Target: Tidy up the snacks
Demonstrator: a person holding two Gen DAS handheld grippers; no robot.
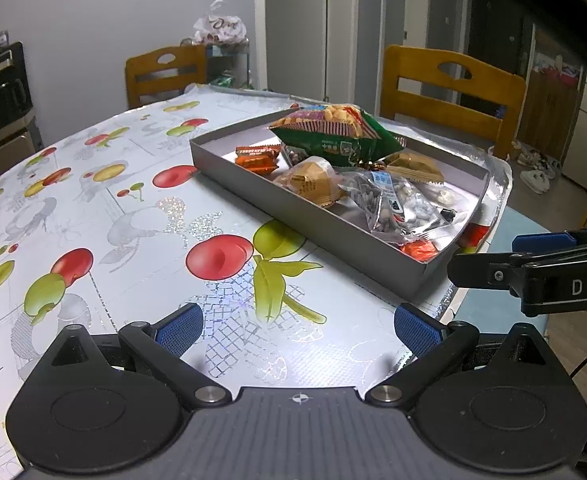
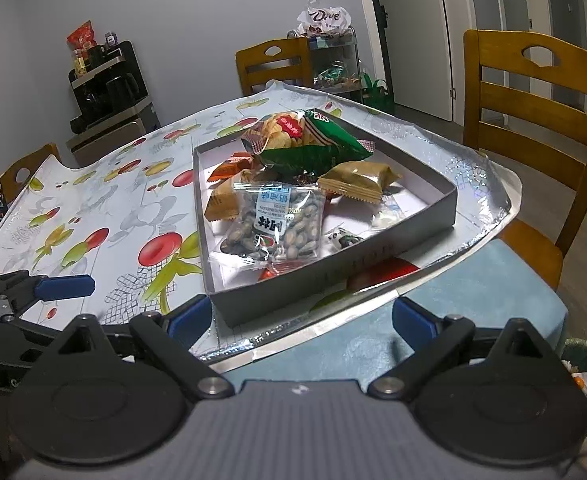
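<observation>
Both spread wide and empty: right gripper (image 2: 299, 314) nearer, straight before the box (image 2: 333, 280) of snacks, left gripper (image 1: 297, 326) off to its left, box ahead-right.

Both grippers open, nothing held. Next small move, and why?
Probably ease the right gripper forward over the grey box's near wall toward the clear seed packet: it lies on top, nearest, unobstructed. The left gripper hovers over bare tablecloth.
</observation>
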